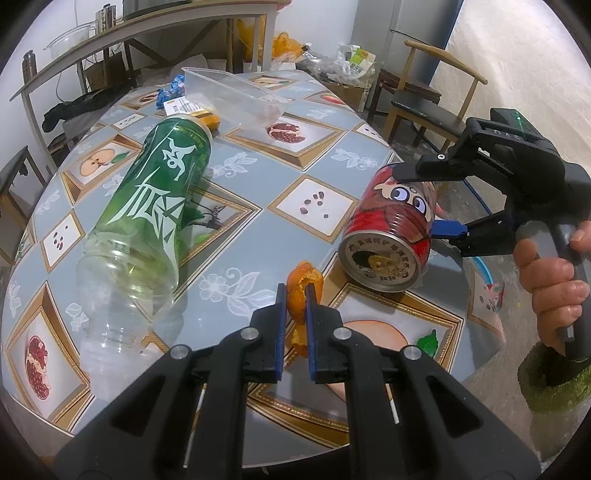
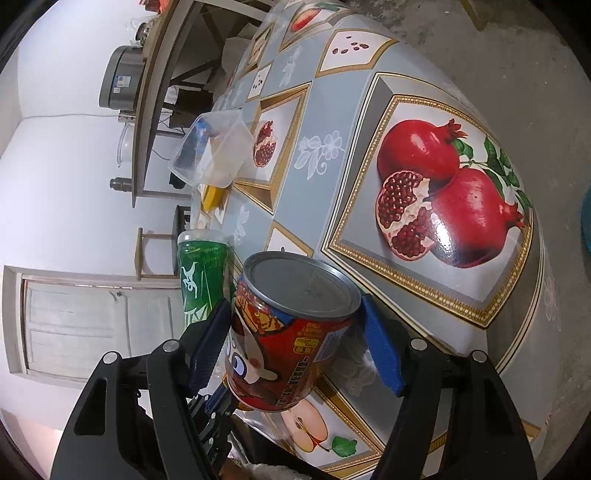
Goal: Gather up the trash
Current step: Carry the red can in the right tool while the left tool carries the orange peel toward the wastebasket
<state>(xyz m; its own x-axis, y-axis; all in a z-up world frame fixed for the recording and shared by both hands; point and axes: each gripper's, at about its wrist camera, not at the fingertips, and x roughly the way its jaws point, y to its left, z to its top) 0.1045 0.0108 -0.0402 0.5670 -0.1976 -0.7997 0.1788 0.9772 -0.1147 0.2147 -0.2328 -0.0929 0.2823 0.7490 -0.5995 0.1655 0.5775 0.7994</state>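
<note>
My left gripper (image 1: 295, 291) is shut on a piece of orange peel (image 1: 304, 280), holding it just above the table (image 1: 258, 229). A red can (image 1: 391, 229) with a cartoon face lies on its side at the table's right edge. The right gripper (image 2: 295, 325) stands open around the can (image 2: 288, 332), one blue pad on each side. The left pad (image 2: 210, 339) sits against the can's wall, and a sliver of tablecloth shows beside the right pad (image 2: 380, 347). A green-labelled plastic bottle (image 1: 147, 221) lies on its side at the left.
A clear plastic tub (image 1: 236, 92) lies at the far side, with blue wrappers (image 1: 170, 90) and an orange packet (image 1: 208, 118) nearby. A wooden chair (image 1: 424, 96) and a shelf (image 1: 129, 33) stand beyond the table. A hand (image 1: 554, 280) holds the right gripper's handle.
</note>
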